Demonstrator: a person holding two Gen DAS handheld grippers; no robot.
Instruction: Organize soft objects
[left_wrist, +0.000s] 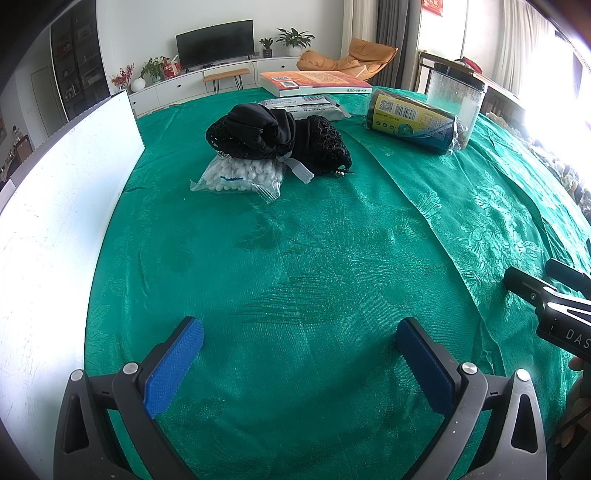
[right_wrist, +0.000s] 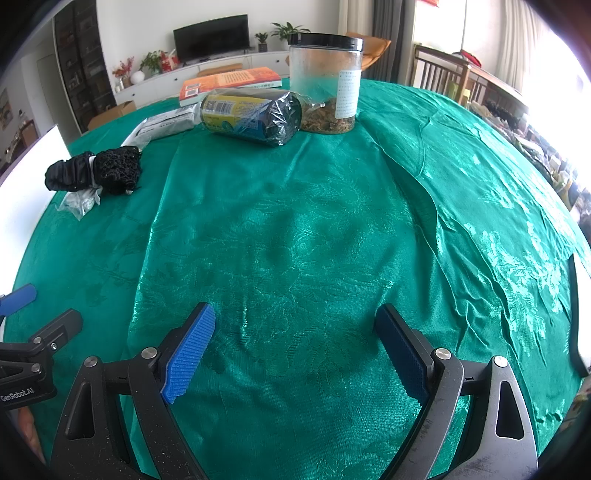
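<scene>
A black cloth bundle with a mesh bag (left_wrist: 280, 138) lies on a clear packet of white cotton balls (left_wrist: 240, 177) at the far middle of the green tablecloth (left_wrist: 295, 258). The bundle also shows in the right wrist view (right_wrist: 98, 173), far left. A grey wipes packet (left_wrist: 306, 105) lies behind it. My left gripper (left_wrist: 299, 332) is open and empty, well short of the pile. My right gripper (right_wrist: 295, 325) is open and empty over bare cloth.
A rolled pack of dark bags with a yellow label (right_wrist: 251, 116) lies beside a clear jar with a black lid (right_wrist: 325, 81). An orange book (left_wrist: 314, 83) lies at the far edge. A white board (left_wrist: 55, 221) stands along the left.
</scene>
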